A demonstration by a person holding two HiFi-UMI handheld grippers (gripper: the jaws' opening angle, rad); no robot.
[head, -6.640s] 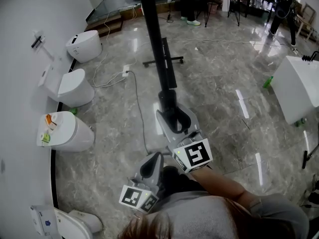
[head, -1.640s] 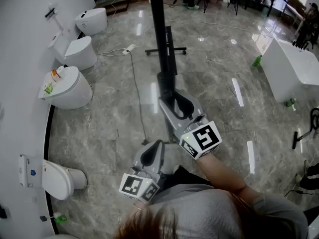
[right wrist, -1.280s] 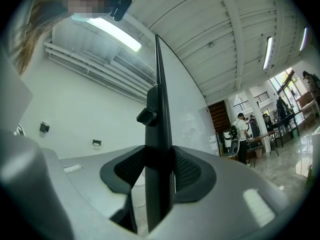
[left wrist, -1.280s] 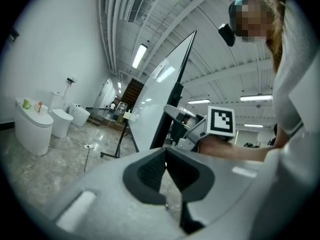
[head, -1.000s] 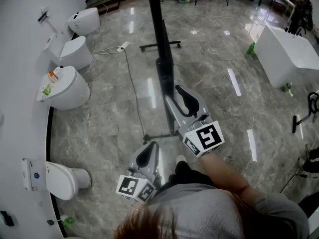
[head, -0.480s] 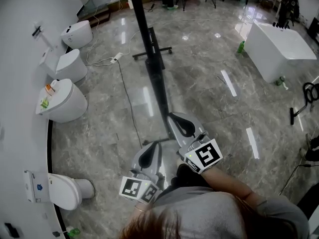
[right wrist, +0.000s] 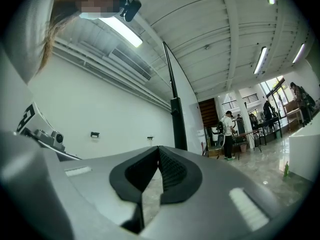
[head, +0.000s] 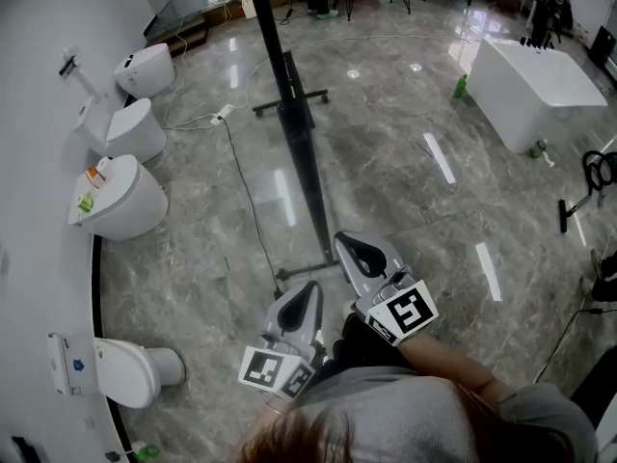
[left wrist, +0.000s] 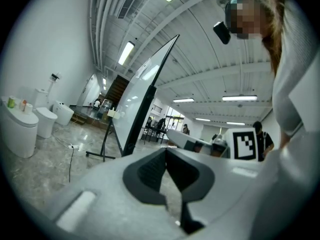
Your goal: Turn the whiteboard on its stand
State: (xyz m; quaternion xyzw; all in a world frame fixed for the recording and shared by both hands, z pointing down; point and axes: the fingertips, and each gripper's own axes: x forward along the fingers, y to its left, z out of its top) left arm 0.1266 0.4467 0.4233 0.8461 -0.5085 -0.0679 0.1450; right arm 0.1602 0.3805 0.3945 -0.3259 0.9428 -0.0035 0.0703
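Observation:
From above, the whiteboard [head: 289,114] shows edge-on as a long black bar on its wheeled stand [head: 307,264], reaching from the top of the head view down toward me. My right gripper [head: 349,242] sits just short of the board's near end, apart from it, jaws shut and empty. The left gripper [head: 310,289] hangs lower and to the left, also shut with nothing in it. In the left gripper view the board [left wrist: 142,101] leans tilted with its white face showing. The right gripper view has the board's black edge [right wrist: 176,116] standing upright ahead.
Several white toilets [head: 120,199] line the left wall. A white bathtub [head: 540,85] with a green bottle [head: 461,87] beside it stands at the right. A cable [head: 249,196] runs across the marble floor left of the stand. People and tables are far back.
The right gripper, which held the board's near edge between open jaws, has pulled back toward me and shut. The left gripper has barely moved.

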